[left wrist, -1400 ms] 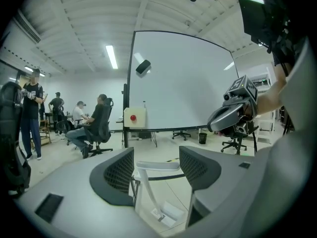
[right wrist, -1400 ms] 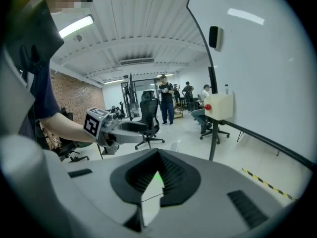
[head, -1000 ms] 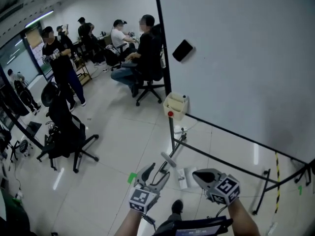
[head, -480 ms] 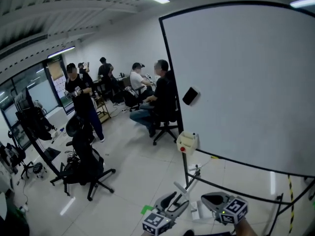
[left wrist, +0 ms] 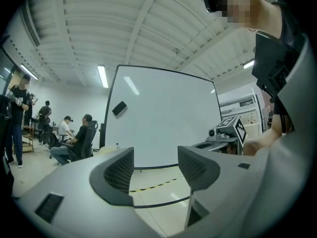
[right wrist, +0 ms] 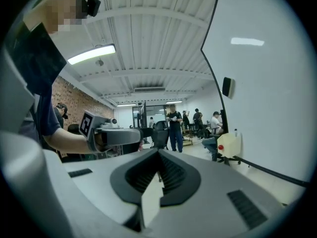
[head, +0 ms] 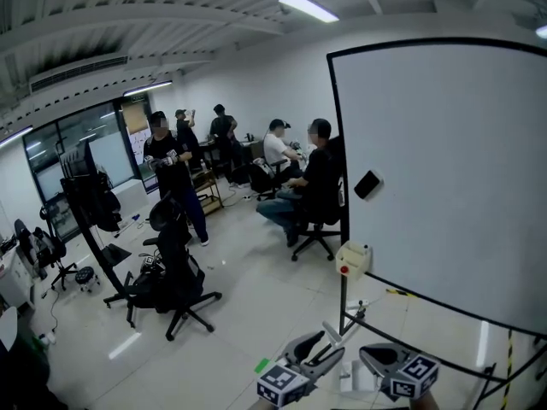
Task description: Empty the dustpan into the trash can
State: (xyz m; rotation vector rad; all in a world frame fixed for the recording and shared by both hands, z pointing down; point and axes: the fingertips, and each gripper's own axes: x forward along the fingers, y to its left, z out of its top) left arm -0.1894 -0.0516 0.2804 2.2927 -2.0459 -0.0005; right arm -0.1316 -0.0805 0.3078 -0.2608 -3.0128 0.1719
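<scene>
- Head view: your left gripper (head: 329,347) and right gripper (head: 369,355) sit at the bottom edge, side by side but apart, both aimed roughly level out over the pale glossy floor (head: 256,314).
- Left gripper view: the claw is spread wide and has just eased inward a touch. Nothing sits btwn the pads, only floor and the big white black-framed whiteboard (left wrist: 163,118) show thru the gap.
- Right gripper view: claw pressed together, ribbed pads meeting. A pale sliver shows at the base of the jaws (can't tell if it's a thing or just a gap).
- On the dustpan and trash can: you hold neither, and I can't pick out either for certain.
- Nearest candidates, head view: a pale handle-like bar (head: 333,331) just ahead of the left gripper at the foot of the whiteboard stand, and a small white flat thing (head: 352,381) on the floor btwn the two grippers. Both too small to tell.
- That whiteboard fills the right side, w/ a black rectangular eraser (head: 367,184) stuck on it and a cream plastic box w/ a red dot (head: 352,259) on its left post.
- Black wheeled office chair (head: 175,272) stands mid-floor at left. Beyond it are a standing person in black (head: 171,169) and seated people (head: 316,182).
</scene>
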